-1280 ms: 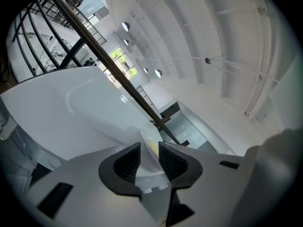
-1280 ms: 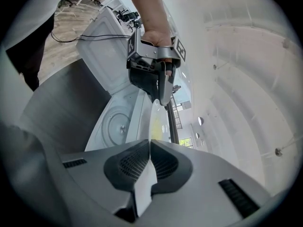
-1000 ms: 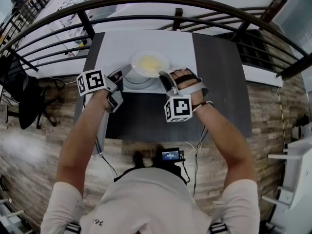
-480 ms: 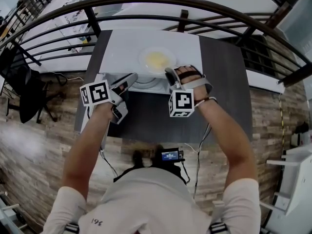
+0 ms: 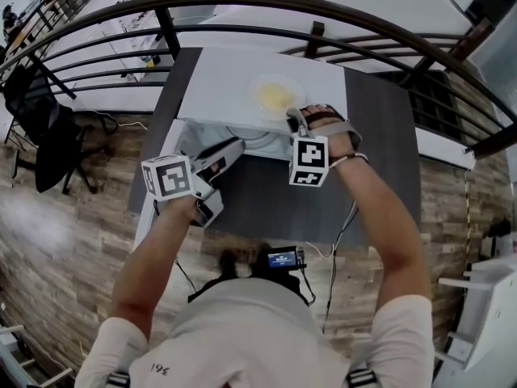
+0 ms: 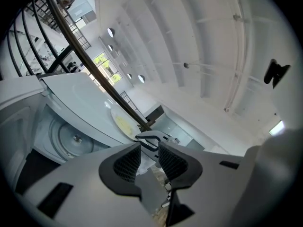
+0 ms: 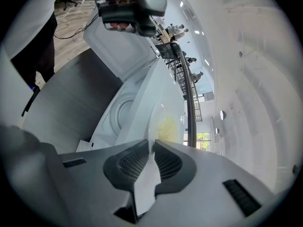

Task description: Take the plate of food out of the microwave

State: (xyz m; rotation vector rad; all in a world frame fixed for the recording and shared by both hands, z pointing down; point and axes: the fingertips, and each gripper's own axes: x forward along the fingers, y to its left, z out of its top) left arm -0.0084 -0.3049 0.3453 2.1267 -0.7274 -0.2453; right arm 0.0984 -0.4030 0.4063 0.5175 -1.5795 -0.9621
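A white plate (image 5: pixel 275 95) with yellow food sits over the top of the white microwave (image 5: pixel 226 75). My right gripper (image 5: pixel 292 118) is shut on its near rim. In the right gripper view the thin rim (image 7: pixel 152 141) runs between the pads, with the plate (image 7: pixel 165 122) beyond. The microwave door (image 5: pixel 157 192) hangs open to the left, and the bare turntable (image 5: pixel 246 140) shows inside. My left gripper (image 5: pixel 236 146) is open and holds nothing in front of the cavity. In the left gripper view, this left gripper (image 6: pixel 149 157) faces the plate (image 6: pixel 124 125) and the turntable (image 6: pixel 71 138).
The microwave stands on a dark table (image 5: pixel 380 160) against a curved black railing (image 5: pixel 323 10). A black chair (image 5: pixel 40 128) is on the wooden floor at left. A small screen device (image 5: pixel 283 257) and cables hang by my body.
My left gripper has drawn back from the plate toward me and to the left. The right gripper keeps its hold on the rim and has shifted slightly with the plate.
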